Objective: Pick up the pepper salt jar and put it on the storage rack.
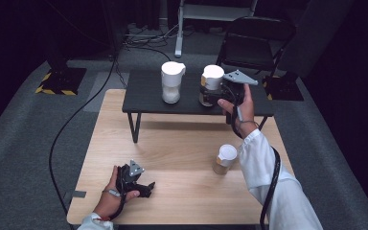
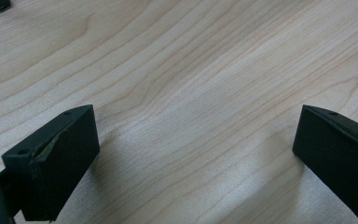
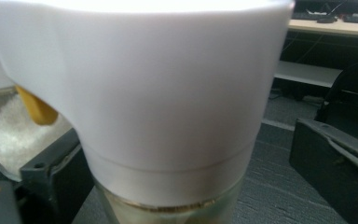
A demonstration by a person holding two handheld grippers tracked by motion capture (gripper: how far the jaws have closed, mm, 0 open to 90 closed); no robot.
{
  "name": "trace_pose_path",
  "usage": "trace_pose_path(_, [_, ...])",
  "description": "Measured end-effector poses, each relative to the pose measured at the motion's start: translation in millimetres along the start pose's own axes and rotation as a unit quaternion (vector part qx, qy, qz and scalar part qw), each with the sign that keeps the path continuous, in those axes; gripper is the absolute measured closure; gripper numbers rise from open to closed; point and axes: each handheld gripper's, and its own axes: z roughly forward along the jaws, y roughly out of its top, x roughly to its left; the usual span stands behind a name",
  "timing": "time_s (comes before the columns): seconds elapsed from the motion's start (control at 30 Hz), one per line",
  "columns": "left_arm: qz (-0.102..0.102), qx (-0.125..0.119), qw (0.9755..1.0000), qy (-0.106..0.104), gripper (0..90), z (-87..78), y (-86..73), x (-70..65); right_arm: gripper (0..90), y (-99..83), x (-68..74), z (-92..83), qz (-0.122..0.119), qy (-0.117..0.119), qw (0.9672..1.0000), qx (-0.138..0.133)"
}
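Observation:
A glass jar (image 1: pixel 212 85) with a tall white lid (image 3: pixel 168 84) stands on the right part of a low black shelf (image 1: pixel 146 96). My right gripper (image 1: pixel 208 97) reaches it from the right, and its jaws stand open on either side of the jar. In the right gripper view, the right gripper (image 3: pixel 193 177) has its right jaw well apart from the glass and its left jaw close beside it. My left gripper (image 1: pixel 148 188) rests on the wooden table (image 1: pixel 182 143) at the near left. The left gripper (image 2: pixel 196 158) is open, with bare wood between its jaws.
A second white-lidded jar (image 1: pixel 172 82) holding white grains stands left of the first on the shelf. A third, smaller jar (image 1: pixel 225 159) sits on the wooden table beside the right sleeve. A black folding chair (image 1: pixel 254 43) stands behind the shelf.

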Motion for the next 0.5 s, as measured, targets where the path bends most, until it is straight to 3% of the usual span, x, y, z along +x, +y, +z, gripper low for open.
trace_pose_path(0.23, [0.0,0.0,1.0,0.0,0.0,0.0,0.0,0.0,1.7,-1.8,-2.3,0.3,-0.011,0.009,0.9999,0.007])
trace_pose_path(0.5, [0.0,0.0,1.0,0.0,0.0,0.0,0.0,0.0,0.8,-8.6,-5.8,-6.8,-0.018,0.009,0.9998,-0.003])
